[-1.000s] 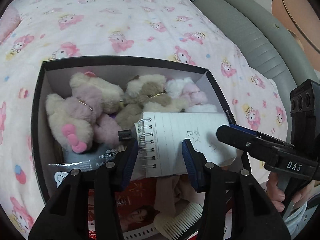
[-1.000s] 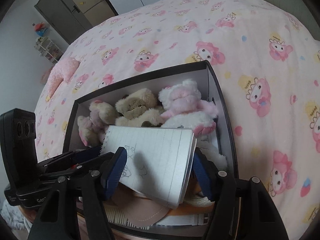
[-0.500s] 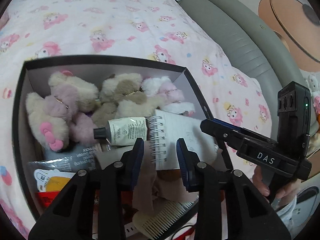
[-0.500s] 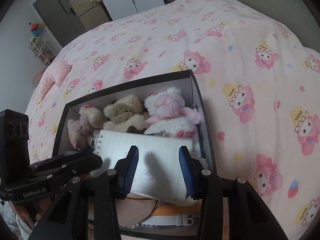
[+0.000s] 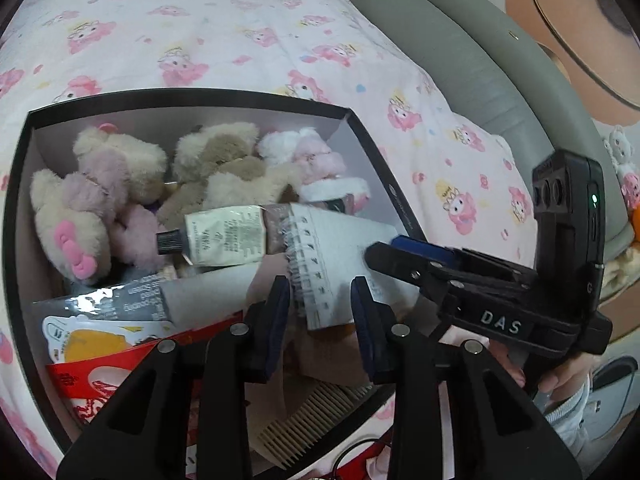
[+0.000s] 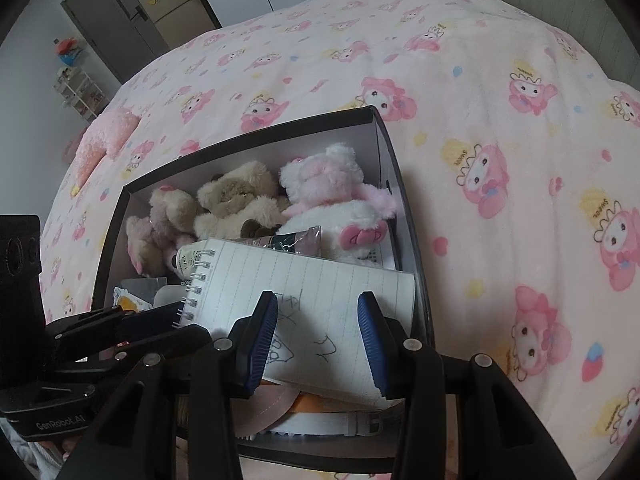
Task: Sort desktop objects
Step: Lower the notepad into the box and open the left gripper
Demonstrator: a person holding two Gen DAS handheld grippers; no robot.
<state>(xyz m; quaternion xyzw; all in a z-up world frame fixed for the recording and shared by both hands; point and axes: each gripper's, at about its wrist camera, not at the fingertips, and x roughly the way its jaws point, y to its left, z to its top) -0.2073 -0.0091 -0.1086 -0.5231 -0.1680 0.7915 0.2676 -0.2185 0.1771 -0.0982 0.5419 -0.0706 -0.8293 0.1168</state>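
Note:
A black box (image 5: pixel 20 184) on the bed holds plush toys (image 5: pixel 96 200), a white tube (image 5: pixel 224 236), a spiral notebook (image 5: pixel 336 256), sachets, a red card and a comb (image 5: pixel 308 428). The notebook (image 6: pixel 320 292) lies on top near the box's front right corner. My left gripper (image 5: pixel 320 320) is open, its jaws either side of the notebook's spiral corner, not touching it. My right gripper (image 6: pixel 316 340) is open above the notebook's near edge; it also shows in the left wrist view (image 5: pixel 404 252). The left gripper shows in the right wrist view (image 6: pixel 140 320).
The box (image 6: pixel 404 216) sits on a pink cartoon-print blanket (image 6: pixel 500 160). A grey padded headboard (image 5: pixel 480 64) runs along the right. A pink cushion (image 6: pixel 104 140) lies far back. A peach cap and a white belt (image 6: pixel 320 426) lie under the notebook.
Both grippers have narrowed and drawn back from the notebook, which now rests lower in the box. The white tube, hidden a second ago, shows beside it.

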